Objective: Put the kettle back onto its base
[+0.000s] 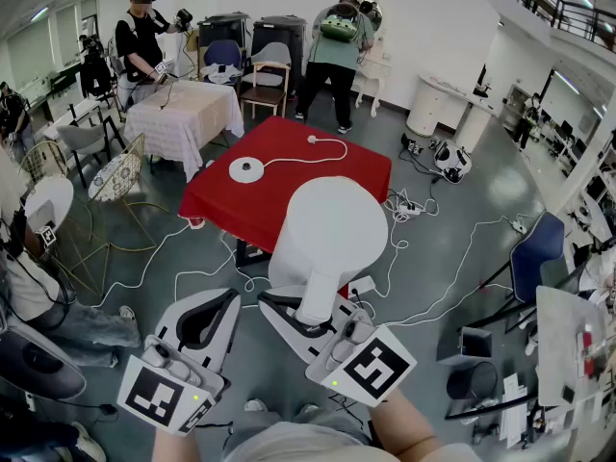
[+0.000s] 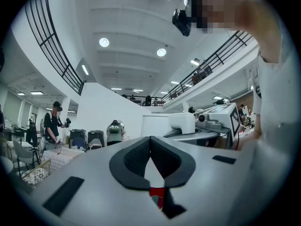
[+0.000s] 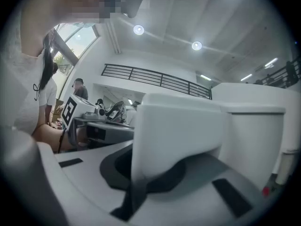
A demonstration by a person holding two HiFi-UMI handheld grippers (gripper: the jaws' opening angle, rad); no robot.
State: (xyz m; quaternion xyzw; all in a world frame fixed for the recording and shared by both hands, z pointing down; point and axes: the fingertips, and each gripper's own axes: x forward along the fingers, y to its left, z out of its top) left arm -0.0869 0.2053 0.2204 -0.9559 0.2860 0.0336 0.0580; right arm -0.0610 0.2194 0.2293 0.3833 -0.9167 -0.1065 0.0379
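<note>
The person's bare right forearm [image 1: 416,429] comes in from the near edge and carries the right gripper [image 1: 300,318] roughly level, pointing away toward the far side. The left gripper [image 1: 219,308] is held beside it on the left, close to the body, angled about the same way. Each gripper is a smooth light-grey plastic shell with dark rubbery jaw pads and a black-and-white marker cube [image 1: 375,366] at its near end.

The right gripper's [image 3: 155,173] jaws are clenched on the flat, white, strap-like handle [image 3: 178,131] of the kettle [image 1: 327,224], a matte white vessel with a rounded top. The left gripper's [image 2: 150,138] textured pads meet at the tips with nothing between them.

The kettle hangs in the air directly beyond the right gripper, above the near edge of the red table [image 1: 322,189]. Its base [image 1: 246,169], a flat white disc with a grey centre, lies on the red cloth farther away and to the left, well apart from the kettle. A thin white cord [image 1: 322,149] loops from the disc toward the far right.
</note>
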